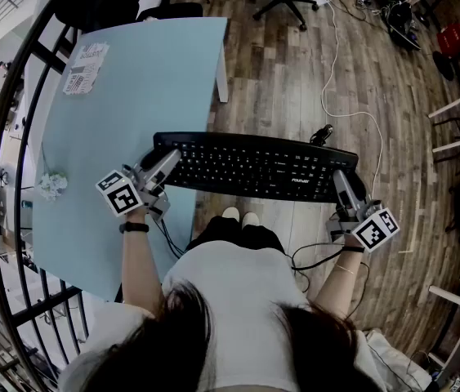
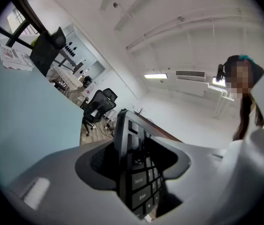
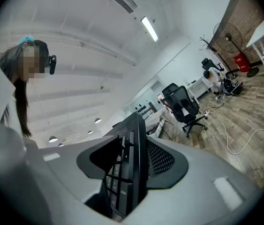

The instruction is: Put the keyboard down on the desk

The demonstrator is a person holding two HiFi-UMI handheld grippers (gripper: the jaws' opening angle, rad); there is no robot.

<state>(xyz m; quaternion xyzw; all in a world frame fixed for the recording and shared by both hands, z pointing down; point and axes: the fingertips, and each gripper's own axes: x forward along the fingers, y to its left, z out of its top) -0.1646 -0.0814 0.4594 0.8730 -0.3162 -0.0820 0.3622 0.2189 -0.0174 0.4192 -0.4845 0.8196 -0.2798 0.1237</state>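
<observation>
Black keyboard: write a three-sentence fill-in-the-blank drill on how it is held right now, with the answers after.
The black rectangular plastic keyboard is gripped by ____ hand-held grippers.
The left hand-held gripper clamps the end above the flat desk, whose top is pale ____.
The right hand-held gripper clamps the end above the wooden plank ____.
Missing words: two; blue; floor.

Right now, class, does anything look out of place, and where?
The keyboard hangs mostly over the floor beside the desk, gripped at its ends by the left tool and right tool. Crumpled paper lies on the desk.
</observation>
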